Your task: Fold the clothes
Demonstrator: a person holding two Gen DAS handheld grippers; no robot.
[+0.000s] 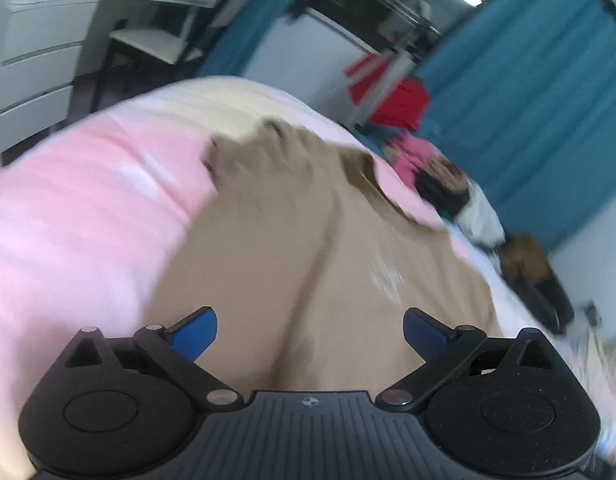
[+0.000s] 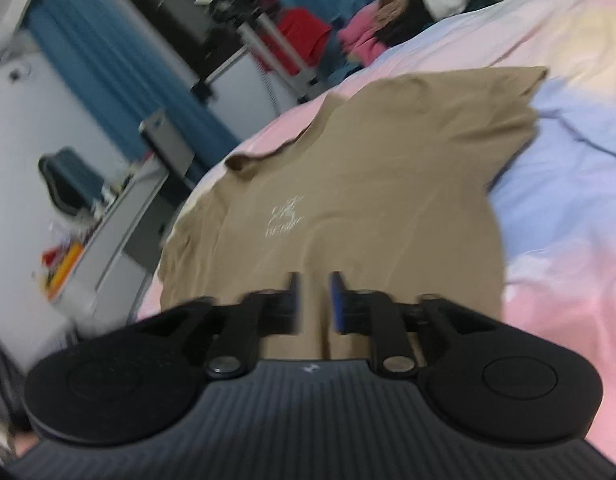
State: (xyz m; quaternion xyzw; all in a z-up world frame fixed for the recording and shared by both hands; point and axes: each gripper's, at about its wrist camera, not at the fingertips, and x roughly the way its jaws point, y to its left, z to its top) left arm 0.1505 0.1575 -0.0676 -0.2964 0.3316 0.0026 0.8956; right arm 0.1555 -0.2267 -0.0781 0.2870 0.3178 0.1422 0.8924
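Both hand-held grippers, the left gripper (image 1: 309, 334) spread wide and the right gripper (image 2: 313, 300) slightly parted, hovered empty over a tan T-shirt (image 2: 359, 184) lying logo-up and largely flat on the pink and blue bedspread (image 2: 567, 216), its folding apparently barely begun.

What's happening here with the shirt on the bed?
A person is folding laundry with a handheld gripper in each hand. A tan T-shirt lies spread on the pastel bedspread. The left gripper is wide open above it, and the right gripper has a narrow gap, nothing held in either. More clothes are heaped at the far end.
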